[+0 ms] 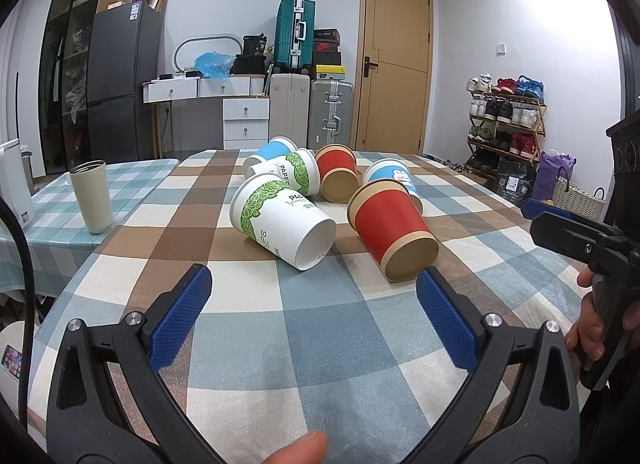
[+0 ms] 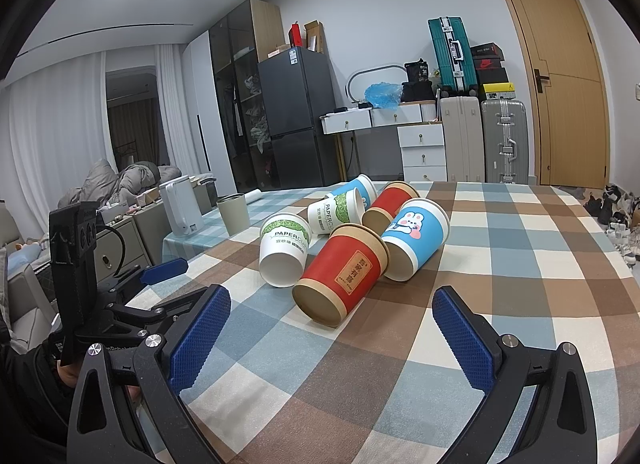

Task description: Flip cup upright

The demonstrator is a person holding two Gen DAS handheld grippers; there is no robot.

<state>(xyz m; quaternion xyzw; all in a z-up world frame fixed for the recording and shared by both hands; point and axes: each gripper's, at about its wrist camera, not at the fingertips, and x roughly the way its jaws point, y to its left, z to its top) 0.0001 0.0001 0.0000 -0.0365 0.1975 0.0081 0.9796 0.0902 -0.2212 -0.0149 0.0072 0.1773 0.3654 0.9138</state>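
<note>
Both hand-held grippers, left (image 1: 314, 296) and right (image 2: 332, 314), are held spread and empty before six cups lying clustered on the surface (image 1: 320, 344). If the nearest red cup (image 2: 342, 278) is nudged, it could be rolled into its neighbours.

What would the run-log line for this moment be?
cups: six paper cups all on sides | left gripper: open, empty | right gripper: open, empty | table: checked cloth

Cups red (image 1: 390, 225), green-leaf white (image 1: 280, 219), blue (image 2: 416, 238); tablecloth (image 1: 320, 344) blue/brown/cream checks.

Both wrist views share cups (image 1: 288, 219)
</note>
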